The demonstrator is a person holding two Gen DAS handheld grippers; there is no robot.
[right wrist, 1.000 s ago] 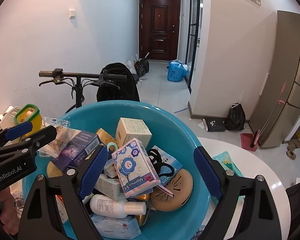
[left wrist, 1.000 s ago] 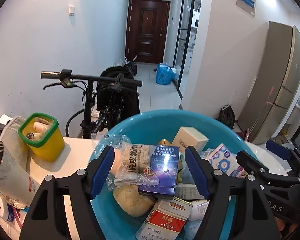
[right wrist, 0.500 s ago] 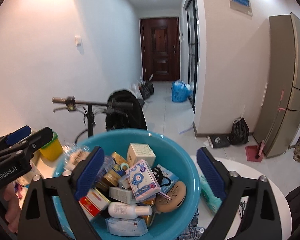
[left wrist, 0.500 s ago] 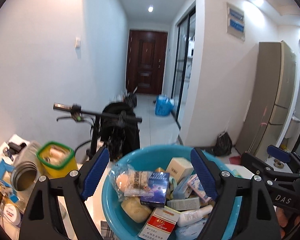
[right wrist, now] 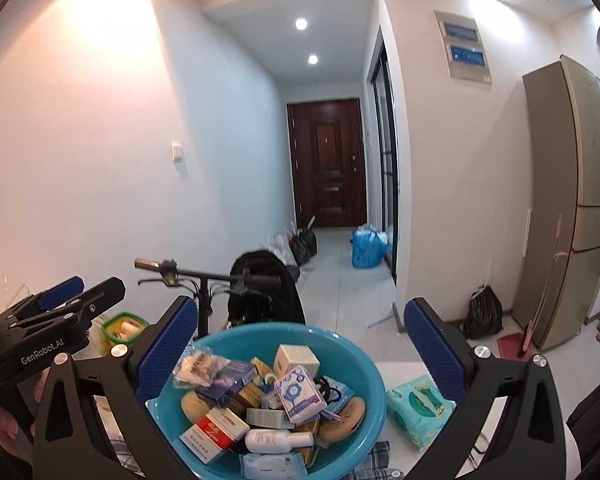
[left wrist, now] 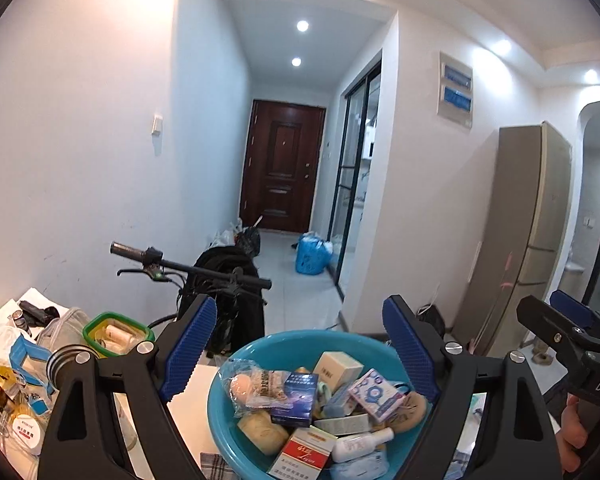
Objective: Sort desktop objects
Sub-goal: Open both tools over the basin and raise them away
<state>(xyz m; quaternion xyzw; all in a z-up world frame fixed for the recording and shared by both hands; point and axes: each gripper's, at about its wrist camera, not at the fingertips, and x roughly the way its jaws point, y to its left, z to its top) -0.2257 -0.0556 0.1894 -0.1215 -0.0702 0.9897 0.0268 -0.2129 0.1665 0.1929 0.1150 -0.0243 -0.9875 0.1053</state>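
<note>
- Far left on my bench (left wrist: 196, 412) sits a heap of clutter: a grey pouch, small jars and a yellow tub with a green rim (left wrist: 118, 330) holding small items.
- Behind that tub a bicycle's handlebar (left wrist: 188, 266) crosses the view, with a black bag (left wrist: 228, 276) draped on the frame beyond the bench edge.
- My left tongs (left wrist: 300, 354) have their blue pads parted and widening, with nothing between them.
- Below and ahead of the left tongs, framed between the pads, sits the teal basin (right wrist: 374, 372), piled with goods: a red cigarette pack (left wrist: 306, 454), a dark blue carton (left wrist: 296, 398), a cream box (right wrist: 296, 356), a flowered tissue packet (right wrist: 300, 394), a white bottle (right wrist: 278, 440) and a bagged snack (left wrist: 246, 386).
- My right tongs (right wrist: 300, 350) are spread wide, their jaws opening further, gripping nothing; the basin lies low between them too, its rim clear of both pads.
- Just right of the basin a mint tissue pack (right wrist: 418, 406) lies on the bench, partly behind the right pad.
- Farther right stand a black rubbish bag (right wrist: 482, 312) on the floor and a tall fridge (right wrist: 572, 200).
</note>
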